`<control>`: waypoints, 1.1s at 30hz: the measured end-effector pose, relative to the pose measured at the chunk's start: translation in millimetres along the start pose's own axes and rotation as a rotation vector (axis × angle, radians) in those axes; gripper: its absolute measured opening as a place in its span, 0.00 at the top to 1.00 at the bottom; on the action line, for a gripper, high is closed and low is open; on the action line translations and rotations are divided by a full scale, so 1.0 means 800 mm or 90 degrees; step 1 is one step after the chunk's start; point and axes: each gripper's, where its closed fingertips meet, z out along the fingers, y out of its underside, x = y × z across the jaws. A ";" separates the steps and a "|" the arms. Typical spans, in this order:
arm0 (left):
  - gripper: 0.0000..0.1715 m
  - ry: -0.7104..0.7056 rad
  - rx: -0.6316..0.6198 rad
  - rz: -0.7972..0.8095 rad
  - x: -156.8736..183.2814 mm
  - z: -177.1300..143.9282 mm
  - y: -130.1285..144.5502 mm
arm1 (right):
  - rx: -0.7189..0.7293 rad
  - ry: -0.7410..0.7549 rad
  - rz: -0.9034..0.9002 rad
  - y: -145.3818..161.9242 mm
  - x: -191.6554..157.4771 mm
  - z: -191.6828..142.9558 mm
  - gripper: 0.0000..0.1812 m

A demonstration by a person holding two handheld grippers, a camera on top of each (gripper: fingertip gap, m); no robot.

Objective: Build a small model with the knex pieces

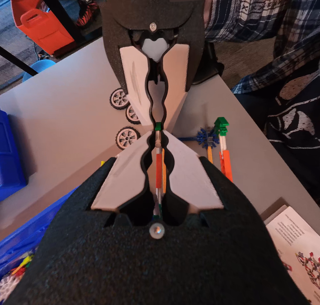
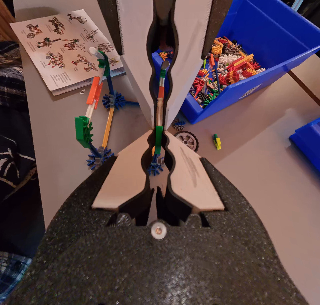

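Both claws pinch 1 rod assembly.

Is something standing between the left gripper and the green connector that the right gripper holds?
Nothing visible. The left gripper meets the right gripper tip to tip, and the green connector joins the white rod that the left one grips.

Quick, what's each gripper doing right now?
Left gripper: shut on white rod.
Right gripper: shut on green connector.

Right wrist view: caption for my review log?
Right tool grips green connector, tip to tip with left tool holding white rod.
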 end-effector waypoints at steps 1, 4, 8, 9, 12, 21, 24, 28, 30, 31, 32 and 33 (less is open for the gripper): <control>0.98 0.007 0.008 -0.011 0.000 0.000 0.000 | 0.001 -0.004 0.005 0.000 0.000 0.000 0.98; 0.98 -0.004 -0.005 -0.011 -0.006 -0.001 0.003 | 0.011 -0.005 0.039 0.001 0.004 0.003 0.97; 0.91 -0.016 -0.014 -0.014 -0.010 -0.006 0.004 | 0.003 -0.005 0.040 0.005 0.005 0.000 0.94; 0.90 -0.016 -0.013 -0.019 -0.010 -0.009 0.005 | 0.007 -0.002 0.044 0.005 0.006 0.000 0.94; 0.89 -0.024 -0.004 -0.033 -0.015 -0.024 0.006 | 0.012 -0.004 0.057 0.005 0.008 -0.002 0.92; 0.87 -0.188 -0.111 -0.047 -0.076 -0.129 0.054 | 0.036 -0.015 0.085 0.002 0.011 -0.008 0.91; 0.88 -0.206 -0.178 -0.081 -0.095 -0.153 0.095 | 0.037 -0.005 0.087 0.003 0.015 -0.009 0.91; 0.88 -0.179 -0.280 -0.100 -0.105 -0.153 0.151 | 0.037 -0.001 0.091 0.004 0.017 -0.009 0.91; 0.88 -0.146 -0.327 -0.102 -0.104 -0.146 0.173 | 0.036 -0.001 0.092 0.005 0.018 -0.009 0.91; 0.89 -0.137 -0.355 -0.105 -0.106 -0.144 0.185 | 0.035 0.000 0.092 0.005 0.018 -0.009 0.91; 0.89 -0.123 -0.390 -0.113 -0.106 -0.144 0.199 | 0.033 0.000 0.091 0.006 0.018 -0.008 0.91; 0.89 -0.111 -0.424 -0.115 -0.106 -0.144 0.212 | 0.030 0.002 0.089 0.006 0.018 -0.008 0.91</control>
